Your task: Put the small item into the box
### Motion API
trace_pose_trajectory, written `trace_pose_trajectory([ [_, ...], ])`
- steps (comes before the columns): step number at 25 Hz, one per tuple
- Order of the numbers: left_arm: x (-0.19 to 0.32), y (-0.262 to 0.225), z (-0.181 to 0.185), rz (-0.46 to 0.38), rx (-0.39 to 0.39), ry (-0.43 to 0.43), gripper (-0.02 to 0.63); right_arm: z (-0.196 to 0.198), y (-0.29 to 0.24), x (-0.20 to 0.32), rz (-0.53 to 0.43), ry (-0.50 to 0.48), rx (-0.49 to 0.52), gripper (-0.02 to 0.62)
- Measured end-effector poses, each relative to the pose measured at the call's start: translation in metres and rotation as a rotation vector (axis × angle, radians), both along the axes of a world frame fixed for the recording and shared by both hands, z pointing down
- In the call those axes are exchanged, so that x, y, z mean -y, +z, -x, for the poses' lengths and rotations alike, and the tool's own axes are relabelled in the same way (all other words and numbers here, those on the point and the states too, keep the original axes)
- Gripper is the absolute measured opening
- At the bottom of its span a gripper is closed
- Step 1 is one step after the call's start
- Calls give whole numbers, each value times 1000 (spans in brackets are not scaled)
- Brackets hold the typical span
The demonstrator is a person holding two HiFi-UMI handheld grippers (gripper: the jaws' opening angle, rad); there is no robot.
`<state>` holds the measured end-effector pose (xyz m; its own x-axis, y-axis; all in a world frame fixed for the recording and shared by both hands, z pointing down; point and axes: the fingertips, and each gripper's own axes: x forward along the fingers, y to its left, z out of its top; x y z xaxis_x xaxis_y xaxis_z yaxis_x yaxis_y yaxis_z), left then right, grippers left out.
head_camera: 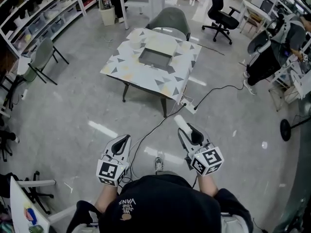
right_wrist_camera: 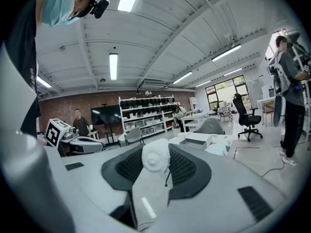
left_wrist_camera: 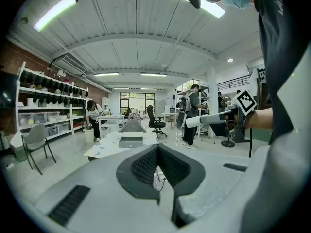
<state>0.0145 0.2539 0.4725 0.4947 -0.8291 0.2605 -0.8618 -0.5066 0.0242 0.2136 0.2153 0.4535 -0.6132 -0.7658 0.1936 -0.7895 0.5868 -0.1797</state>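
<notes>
A white rolled item (right_wrist_camera: 155,157) sits clamped between the dark pads of my right gripper (right_wrist_camera: 156,152), sticking out past the tips. From the head view, the right gripper (head_camera: 190,133) hangs over the floor with the white roll (head_camera: 181,123) pointing toward the table. The grey open box (head_camera: 155,58) rests on a table with a patterned cloth (head_camera: 121,57), well ahead of both grippers. The box (right_wrist_camera: 197,141) shows beyond the right jaws. My left gripper (head_camera: 122,143) is shut with nothing in it; its pads (left_wrist_camera: 146,161) meet at the tips, and the box (left_wrist_camera: 131,141) lies ahead.
A grey chair (head_camera: 170,17) stands behind the table and a black office chair (head_camera: 221,14) farther back right. A cable (head_camera: 155,127) and a power strip (head_camera: 188,104) lie on the floor. A green chair (head_camera: 41,56) and shelves (head_camera: 39,13) line the left. A person (head_camera: 274,47) stands at right.
</notes>
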Motion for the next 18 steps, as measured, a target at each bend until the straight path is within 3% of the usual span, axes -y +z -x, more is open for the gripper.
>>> trace_pose_trajectory([
  [12, 91, 20, 12, 28, -22, -66, 6, 9, 24, 98, 40, -47, -4, 141],
  [18, 166, 24, 38, 30, -38, -16, 6, 35, 22, 161, 29, 1, -13, 141],
])
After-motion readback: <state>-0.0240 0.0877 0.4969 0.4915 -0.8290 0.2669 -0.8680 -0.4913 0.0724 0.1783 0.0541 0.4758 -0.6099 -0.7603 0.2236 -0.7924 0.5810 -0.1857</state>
